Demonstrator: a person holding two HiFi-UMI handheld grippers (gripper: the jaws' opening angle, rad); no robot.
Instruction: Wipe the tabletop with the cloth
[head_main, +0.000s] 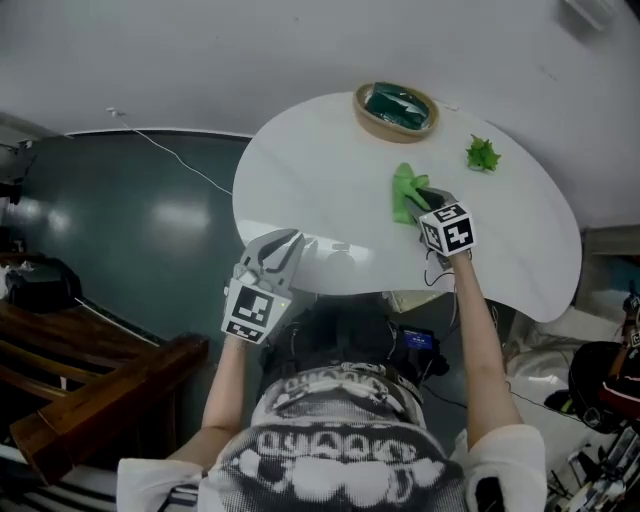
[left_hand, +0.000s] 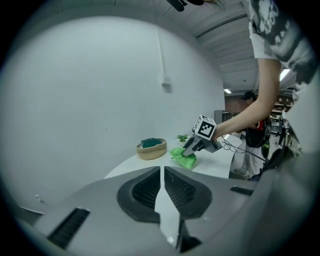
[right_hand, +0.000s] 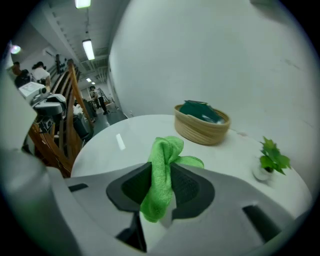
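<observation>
A bright green cloth (head_main: 405, 190) rests on the white round tabletop (head_main: 320, 170), right of its middle. My right gripper (head_main: 416, 198) is shut on the near end of the cloth. In the right gripper view the cloth (right_hand: 162, 167) is pinched upright in that gripper (right_hand: 161, 192) and bunches out over the table. From the left gripper view the cloth (left_hand: 182, 156) touches the table under the right gripper (left_hand: 192, 148). My left gripper (head_main: 284, 243) hovers at the table's near left edge, its jaws shut with nothing between them (left_hand: 162, 187).
A woven basket (head_main: 371, 123) holding something dark green stands at the table's far edge. A small potted plant (head_main: 483, 154) sits to its right. Wooden steps (head_main: 90, 390) lie on the dark floor at the left, with gear (head_main: 600, 380) at the right.
</observation>
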